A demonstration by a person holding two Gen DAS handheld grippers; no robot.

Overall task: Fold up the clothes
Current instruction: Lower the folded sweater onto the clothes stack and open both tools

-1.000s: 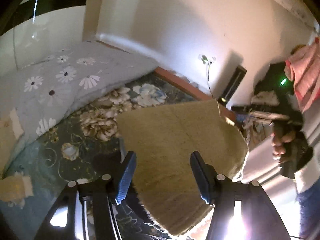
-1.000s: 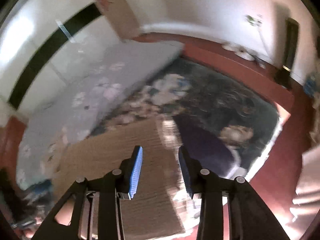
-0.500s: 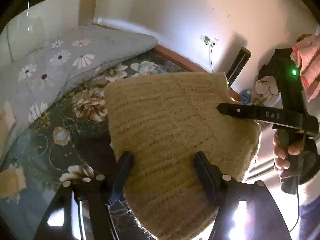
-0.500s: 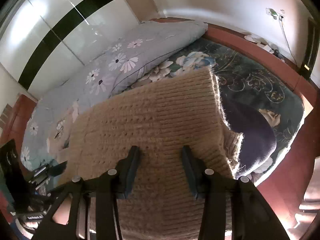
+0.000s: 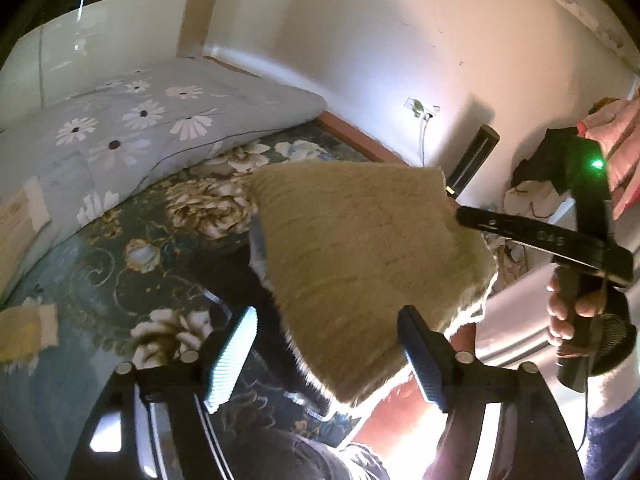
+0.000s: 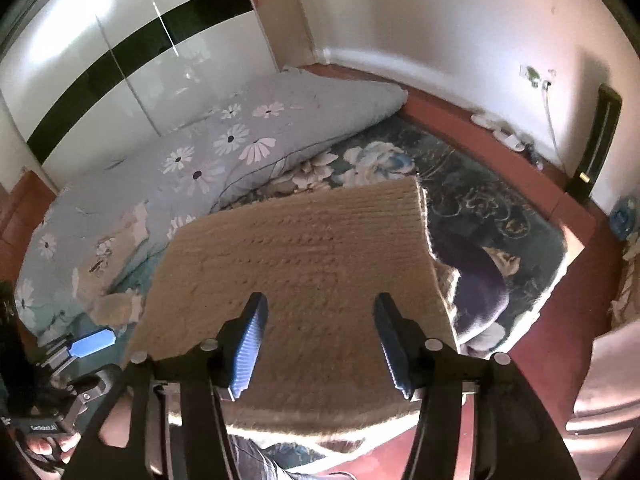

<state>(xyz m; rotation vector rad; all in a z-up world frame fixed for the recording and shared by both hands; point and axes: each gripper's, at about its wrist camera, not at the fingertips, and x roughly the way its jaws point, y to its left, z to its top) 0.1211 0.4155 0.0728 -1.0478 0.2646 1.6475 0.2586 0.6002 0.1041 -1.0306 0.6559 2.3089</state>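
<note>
A beige knitted sweater [image 5: 360,264] [image 6: 304,256] lies folded into a flat rectangle on the floral bed sheet [image 5: 120,264], near the bed's front edge. It partly covers a dark garment [image 6: 480,280] on the sheet. My left gripper [image 5: 326,356] is open, its fingers on either side of the sweater's near corner with nothing between them. My right gripper [image 6: 320,344] is open over the sweater's near edge. In the left wrist view the right gripper [image 5: 540,236] reaches in from the right, held by a hand [image 5: 568,312]. The left gripper's blue pad [image 6: 90,342] shows at the lower left of the right wrist view.
A grey quilt with daisies [image 5: 132,128] [image 6: 224,148] is bunched at the back of the bed. The reddish bed frame [image 6: 480,136] runs along a white wall with a socket and cable [image 5: 420,112]. A glossy wardrobe [image 6: 100,60] stands behind. A jeans-clad leg [image 5: 288,456] is at the bottom.
Half a second ago the sweater covered both grippers' fingertips. Both grippers have since drawn back, their fingers now show in front of it, and it lies flat on the bed.
</note>
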